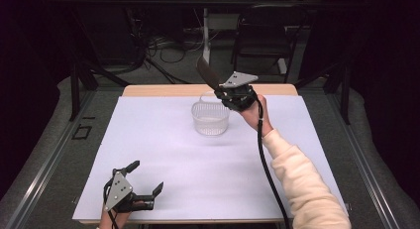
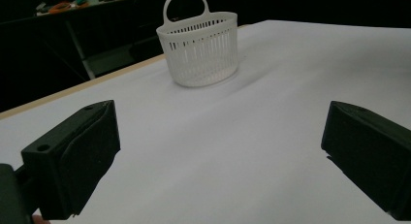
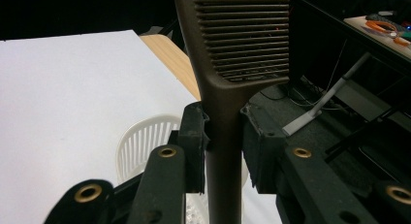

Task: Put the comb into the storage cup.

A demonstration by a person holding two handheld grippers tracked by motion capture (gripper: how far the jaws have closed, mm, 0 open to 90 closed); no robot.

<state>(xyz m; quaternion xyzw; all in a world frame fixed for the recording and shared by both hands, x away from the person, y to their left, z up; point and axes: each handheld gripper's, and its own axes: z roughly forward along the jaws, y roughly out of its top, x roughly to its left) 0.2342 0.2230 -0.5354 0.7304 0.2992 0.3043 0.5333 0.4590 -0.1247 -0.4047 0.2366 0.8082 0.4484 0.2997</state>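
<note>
Right now the right gripper [image 1: 221, 92] holds a dark comb [image 3: 228, 88] by its handle, jaws closed on the narrow stem, toothed end sticking up and away from the person. It hangs above the far rim of the white basket [image 1: 210, 118], which stands on the white sheet [image 1: 163, 154] near the table's far edge. The left gripper [image 1: 146, 178] rests low at the near left corner, jaws wide apart, nothing between them.

Risks (judging from the pose): the grip sits on a slim, smooth handle, so the comb could pivot or slide between the pads if the hand tips quickly. The long toothed end is above and beyond the basket, so a release from here probably lets it topple over the rim or land on the table behind. The upright loop handle [image 2: 186, 6] stands in the way too; catching it could knock the light basket over or push it toward the edge. Nobody steadies the basket, the left gripper being well apart from it.
</note>
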